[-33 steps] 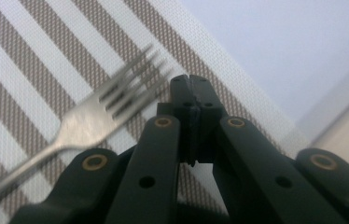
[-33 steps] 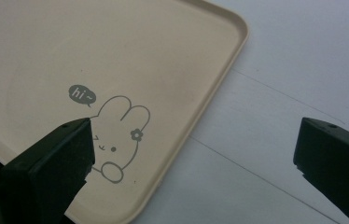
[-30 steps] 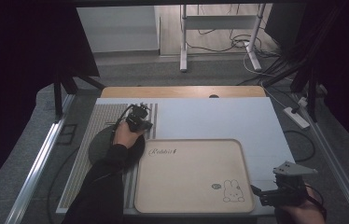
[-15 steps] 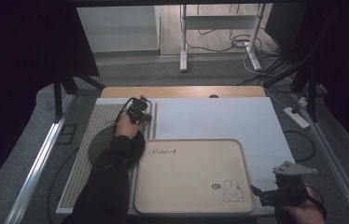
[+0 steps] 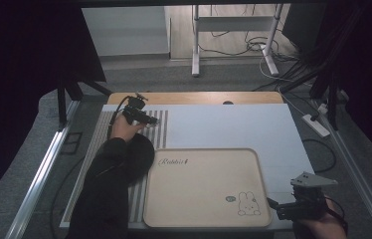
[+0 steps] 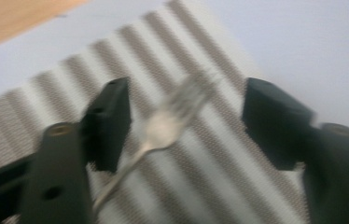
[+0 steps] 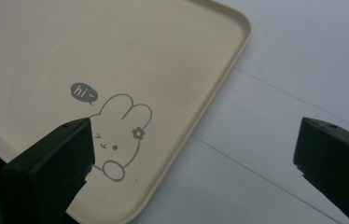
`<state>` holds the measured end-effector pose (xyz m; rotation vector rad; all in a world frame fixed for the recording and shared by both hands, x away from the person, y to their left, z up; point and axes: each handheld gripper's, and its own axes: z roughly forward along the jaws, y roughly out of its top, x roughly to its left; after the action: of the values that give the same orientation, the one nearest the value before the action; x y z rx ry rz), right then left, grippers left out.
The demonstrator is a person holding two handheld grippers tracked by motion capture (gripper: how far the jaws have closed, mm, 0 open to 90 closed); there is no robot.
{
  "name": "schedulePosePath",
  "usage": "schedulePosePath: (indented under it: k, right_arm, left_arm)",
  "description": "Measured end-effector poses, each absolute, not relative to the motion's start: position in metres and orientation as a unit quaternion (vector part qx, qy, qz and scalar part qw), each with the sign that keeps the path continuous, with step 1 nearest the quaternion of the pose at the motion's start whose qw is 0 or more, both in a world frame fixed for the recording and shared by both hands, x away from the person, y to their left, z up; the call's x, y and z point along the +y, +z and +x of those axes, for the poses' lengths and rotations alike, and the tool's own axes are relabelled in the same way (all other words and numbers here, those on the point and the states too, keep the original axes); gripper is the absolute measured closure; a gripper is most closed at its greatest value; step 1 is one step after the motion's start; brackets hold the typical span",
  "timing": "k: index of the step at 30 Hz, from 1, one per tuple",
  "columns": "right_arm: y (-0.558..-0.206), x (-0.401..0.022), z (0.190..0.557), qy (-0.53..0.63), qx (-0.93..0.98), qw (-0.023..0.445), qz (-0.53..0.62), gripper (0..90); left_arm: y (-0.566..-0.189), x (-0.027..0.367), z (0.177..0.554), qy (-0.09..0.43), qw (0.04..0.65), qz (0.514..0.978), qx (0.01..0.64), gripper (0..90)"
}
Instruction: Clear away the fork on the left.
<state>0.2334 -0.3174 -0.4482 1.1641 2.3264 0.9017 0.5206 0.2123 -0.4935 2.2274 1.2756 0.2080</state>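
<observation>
While the left tool (image 6: 182, 121) hangs over the striped mat (image 5: 156, 122) at the counter's (image 5: 233, 124) ten o'clock, its jaws stand apart, having just been opening, and a fork (image 6: 163, 128) lies between them, free of both pads. Seen along the jaws, the fork's long axis runs from seven o'clock, handle end, to one o'clock, tines, nearer the left-hand jaw. Any regrasp would, in my judgement, turn on that diagonal lie, with the left hand (image 5: 124, 129) plainly the nearer. The right tool (image 5: 286, 206) rests open and empty at the five o'clock corner of the beige tray (image 5: 204, 219), well apart from the fork.

Limitations: motion blur softens the fork; its handle end is cut off behind the lower jaw; whether it rests flat on the mat cannot be confirmed. A dark round object (image 5: 141, 154) beside the sleeve is partly hidden.
</observation>
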Motion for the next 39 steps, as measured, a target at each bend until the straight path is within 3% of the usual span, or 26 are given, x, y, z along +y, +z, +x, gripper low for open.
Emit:
schedulePosePath:
  k: [2, 8, 17, 23, 31, 39]
  right_arm:
    - [-0.448, -0.317, 0.234, 0.321, 0.829, 0.192, 0.415, 0.0]
    - [-0.448, -0.317, 0.234, 0.321, 0.829, 0.192, 0.416, 0.0]
    - [-0.448, -0.318, 0.234, 0.321, 0.829, 0.191, 0.417, 0.0]
    - [-0.448, -0.318, 0.234, 0.321, 0.829, 0.191, 0.416, 0.0]
    - [-0.448, -0.317, 0.233, 0.321, 0.831, 0.191, 0.413, 0.0]
    - [-0.449, -0.316, 0.233, 0.319, 0.834, 0.189, 0.408, 0.0]
  left_arm:
    - [-0.495, 0.218, 0.522, 0.074, 0.273, 0.831, 0.479, 18.3]
    - [-0.503, 0.232, 0.525, 0.053, 0.248, 0.84, 0.479, 0.0]
    - [-0.519, 0.233, 0.534, 0.048, 0.189, 0.863, 0.466, 1.1]
    - [-0.522, 0.24, 0.532, 0.065, 0.183, 0.87, 0.453, 17.3]
    - [-0.513, 0.247, 0.525, 0.06, 0.167, 0.891, 0.418, 67.7]
    - [-0.513, 0.24, 0.517, 0.091, 0.148, 0.923, 0.342, 84.5]
